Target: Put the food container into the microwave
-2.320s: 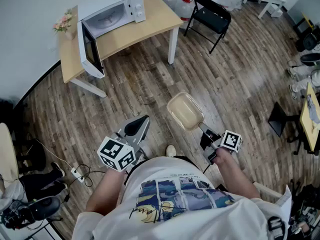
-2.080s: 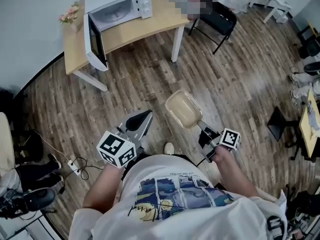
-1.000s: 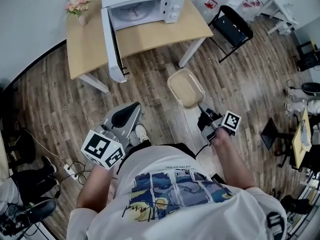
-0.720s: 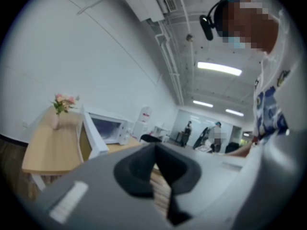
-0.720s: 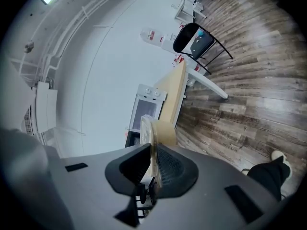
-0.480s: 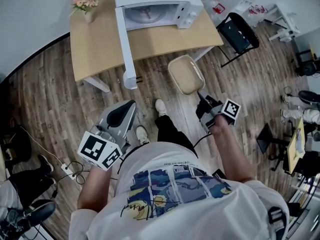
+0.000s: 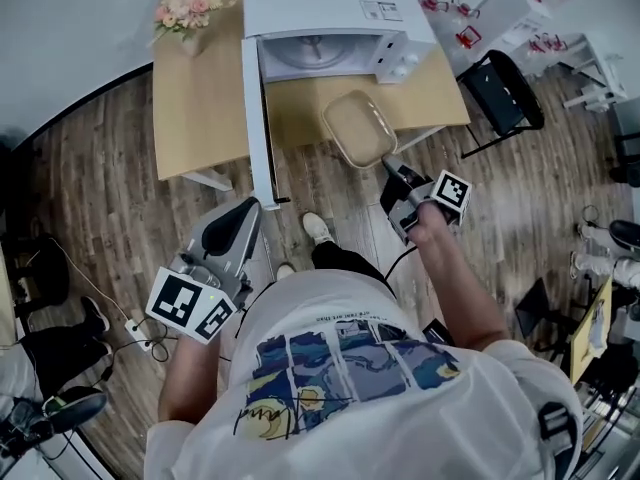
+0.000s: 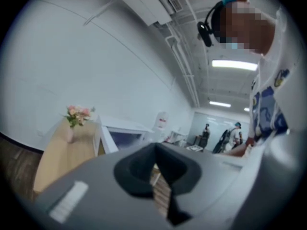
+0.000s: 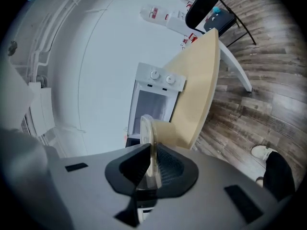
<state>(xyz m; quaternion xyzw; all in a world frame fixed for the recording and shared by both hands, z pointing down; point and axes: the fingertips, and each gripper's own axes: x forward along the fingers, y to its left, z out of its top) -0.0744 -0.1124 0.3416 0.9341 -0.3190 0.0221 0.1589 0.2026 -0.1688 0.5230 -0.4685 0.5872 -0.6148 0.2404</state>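
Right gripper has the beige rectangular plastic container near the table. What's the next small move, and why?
Probably carry it forward and slightly left into the open white microwave. The right gripper grips the beige rectangular plastic container by its rim, hovering over the wooden table just before the cavity, and the door is swung aside.

Top centre of the head view: the microwave (image 7: 330,3) sits on the desk (image 7: 200,108), its door (image 7: 255,118) standing open down the frame, past the desk's near edge. Flowers (image 7: 190,8) stand on the desk to the microwave's left, toward the upper left. The food container (image 7: 357,128) hangs over the desk just below the microwave's mouth, its rim between the fingers of the right gripper (image 7: 388,166). The left gripper (image 7: 243,216) is lower left of centre, over the floor (image 7: 90,198). A chair (image 7: 505,93) stands right of the desk.
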